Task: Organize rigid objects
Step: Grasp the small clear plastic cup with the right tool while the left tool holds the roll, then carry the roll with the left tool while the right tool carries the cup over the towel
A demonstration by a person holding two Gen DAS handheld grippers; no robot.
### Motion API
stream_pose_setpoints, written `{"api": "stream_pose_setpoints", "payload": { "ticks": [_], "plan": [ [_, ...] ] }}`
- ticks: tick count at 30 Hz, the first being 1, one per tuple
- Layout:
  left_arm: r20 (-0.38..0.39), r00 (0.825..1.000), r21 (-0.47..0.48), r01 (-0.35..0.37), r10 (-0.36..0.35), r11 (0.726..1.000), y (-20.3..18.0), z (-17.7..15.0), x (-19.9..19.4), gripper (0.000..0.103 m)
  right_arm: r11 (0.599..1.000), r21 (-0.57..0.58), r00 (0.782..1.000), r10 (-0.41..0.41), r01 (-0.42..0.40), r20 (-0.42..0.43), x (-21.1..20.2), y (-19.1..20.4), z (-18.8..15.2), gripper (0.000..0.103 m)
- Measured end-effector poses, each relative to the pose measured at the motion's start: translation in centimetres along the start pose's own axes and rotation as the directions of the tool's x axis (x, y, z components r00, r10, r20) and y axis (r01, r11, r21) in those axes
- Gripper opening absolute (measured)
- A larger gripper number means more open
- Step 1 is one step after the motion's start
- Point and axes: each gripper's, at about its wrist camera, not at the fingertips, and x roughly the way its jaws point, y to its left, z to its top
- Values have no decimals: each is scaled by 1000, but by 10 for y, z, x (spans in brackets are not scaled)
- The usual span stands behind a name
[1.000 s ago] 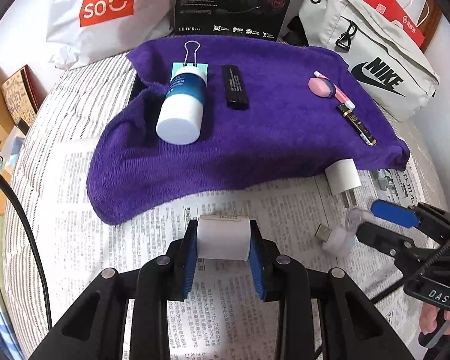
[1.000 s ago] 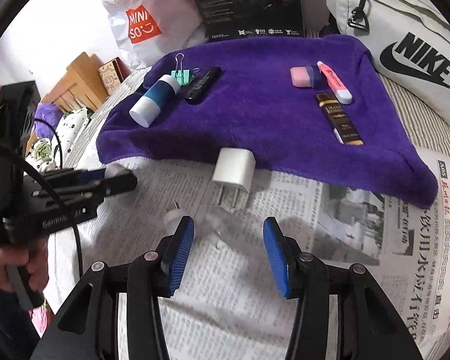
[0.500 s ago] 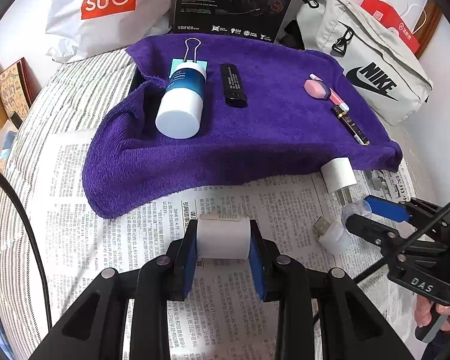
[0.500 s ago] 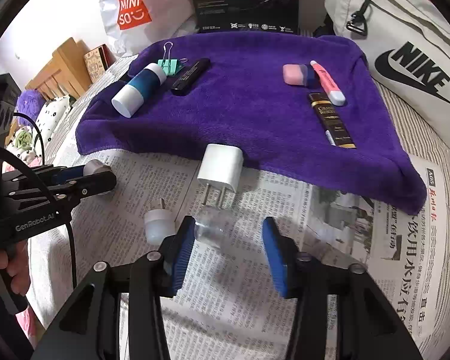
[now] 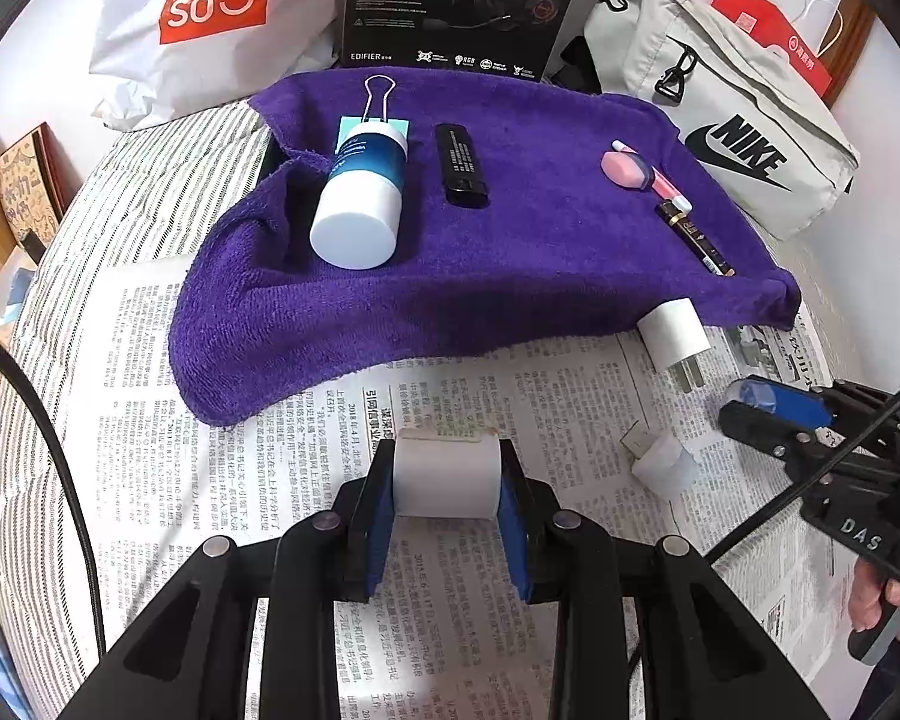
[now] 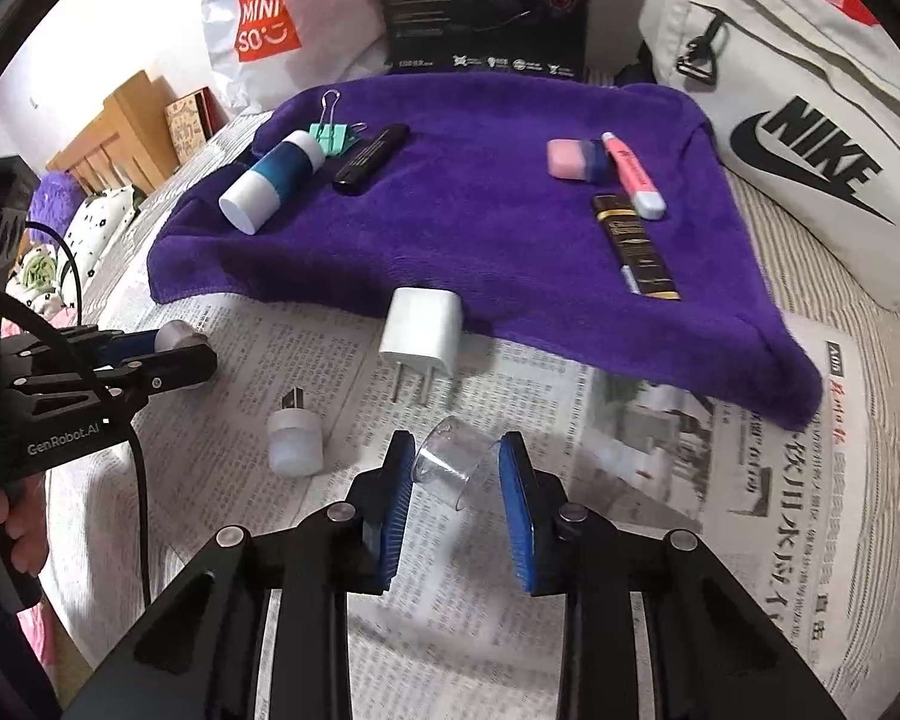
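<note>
My left gripper (image 5: 447, 483) is shut on a white cylinder (image 5: 447, 480) and holds it above the newspaper (image 5: 240, 480). My right gripper (image 6: 457, 471) is shut on a clear plastic cup (image 6: 453, 462); it also shows in the left wrist view (image 5: 768, 405). A white charger plug (image 6: 423, 333) lies at the edge of the purple towel (image 6: 480, 228). A small white USB adapter (image 6: 294, 435) lies on the newspaper. On the towel lie a blue-and-white bottle (image 6: 270, 180), a green binder clip (image 6: 333, 135), a black stick (image 6: 369, 156), a pink eraser (image 6: 573, 159), a pink highlighter (image 6: 633, 183) and a dark pen (image 6: 636, 246).
A white Nike bag (image 6: 810, 138) stands at the right. A Miniso bag (image 6: 270, 30) and a black headset box (image 6: 486, 0) stand behind the towel. The left gripper shows at the left in the right wrist view (image 6: 177, 348).
My right gripper has closed on the clear cup and lifted it off the newspaper. My left gripper has kept its hold on the white cylinder and moved slightly closer to the towel.
</note>
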Motion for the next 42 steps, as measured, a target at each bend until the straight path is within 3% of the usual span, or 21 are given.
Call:
{"api": "stream_pose_setpoints", "payload": {
  "ticks": [23,42],
  "plan": [
    [22,1000,22,13,-14,1000,-6,6,-25,29,999,34,999,41,-42,16,-19,-16,-5,29],
    [59,998,59,21,-25,998,-7,58,-32,29,999,21,996,34,-36,87,-27,-30,48,29]
  ]
}}
